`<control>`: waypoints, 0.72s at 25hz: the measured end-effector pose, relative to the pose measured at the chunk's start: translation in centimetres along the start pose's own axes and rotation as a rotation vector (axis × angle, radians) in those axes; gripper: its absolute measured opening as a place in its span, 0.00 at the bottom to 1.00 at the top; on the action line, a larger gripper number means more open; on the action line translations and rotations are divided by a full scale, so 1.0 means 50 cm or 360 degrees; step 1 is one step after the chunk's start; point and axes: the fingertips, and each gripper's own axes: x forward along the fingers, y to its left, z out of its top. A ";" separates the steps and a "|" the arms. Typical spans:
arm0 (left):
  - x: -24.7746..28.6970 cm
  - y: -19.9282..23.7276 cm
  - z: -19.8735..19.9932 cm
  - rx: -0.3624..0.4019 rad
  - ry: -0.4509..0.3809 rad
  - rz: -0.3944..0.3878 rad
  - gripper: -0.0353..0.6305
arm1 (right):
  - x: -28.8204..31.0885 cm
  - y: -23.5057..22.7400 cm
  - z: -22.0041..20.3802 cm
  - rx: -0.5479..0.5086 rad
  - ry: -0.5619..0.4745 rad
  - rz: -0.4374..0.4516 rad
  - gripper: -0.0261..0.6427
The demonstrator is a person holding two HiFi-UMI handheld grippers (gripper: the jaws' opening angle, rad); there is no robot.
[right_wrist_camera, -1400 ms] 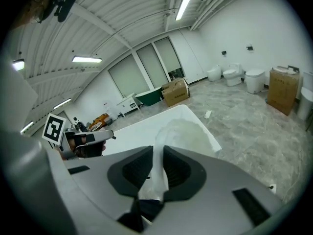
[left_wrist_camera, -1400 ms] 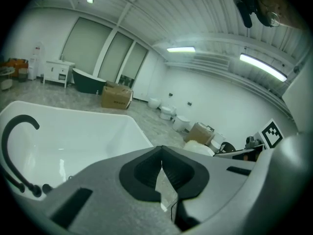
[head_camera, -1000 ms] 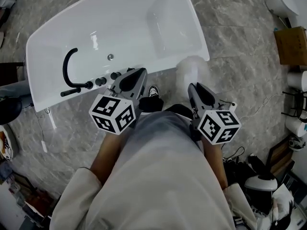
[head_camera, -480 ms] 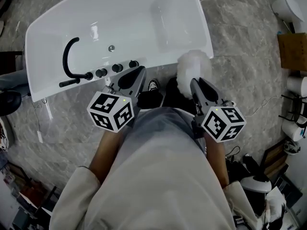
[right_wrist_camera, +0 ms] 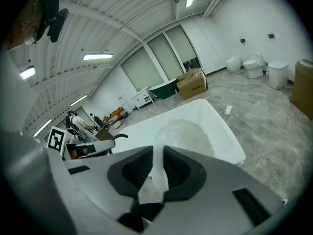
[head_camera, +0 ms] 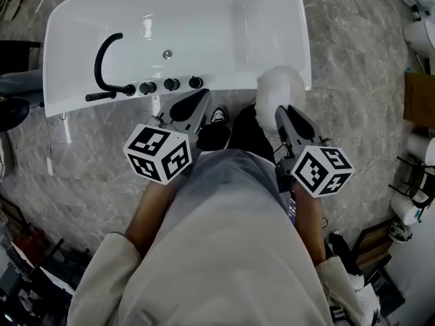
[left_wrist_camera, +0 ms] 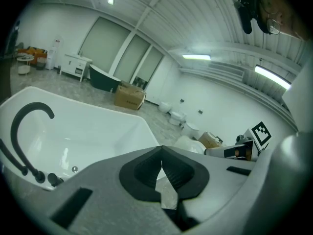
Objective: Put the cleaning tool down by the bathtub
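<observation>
A white fluffy cleaning tool (head_camera: 279,87) sticks out ahead of my right gripper (head_camera: 281,111), over the near right corner of the white bathtub (head_camera: 300,26). In the right gripper view its pale handle runs between the pads, the right gripper (right_wrist_camera: 157,168) is shut on it, and its fluffy head (right_wrist_camera: 188,131) hangs in front of the tub (right_wrist_camera: 222,124). My left gripper (head_camera: 202,95) hovers by the tub's near rim. Its jaws (left_wrist_camera: 161,163) meet at the tips with nothing between them. The tool (left_wrist_camera: 190,145) also shows at the right in the left gripper view.
A black curved faucet (head_camera: 105,56) and several black knobs (head_camera: 170,85) sit on the tub's near deck. The person's shoe (head_camera: 217,114) stands on the grey marble floor between the grippers. A cardboard box (head_camera: 421,97) and clutter line the right side. Toilets (right_wrist_camera: 254,65) stand farther off.
The view has shifted so the tub sits closer and more to the right. The fluffy head now overlaps the tub's near right corner. Both grippers keep their grip state.
</observation>
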 end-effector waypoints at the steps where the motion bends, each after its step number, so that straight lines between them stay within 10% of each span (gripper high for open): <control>1: 0.000 0.000 -0.003 -0.0007 0.0001 0.0009 0.06 | 0.005 -0.002 0.001 0.0005 0.0008 0.0014 0.13; 18: 0.029 -0.014 -0.014 -0.0067 0.0056 0.0089 0.06 | 0.063 -0.042 0.016 0.0062 0.0131 0.0147 0.13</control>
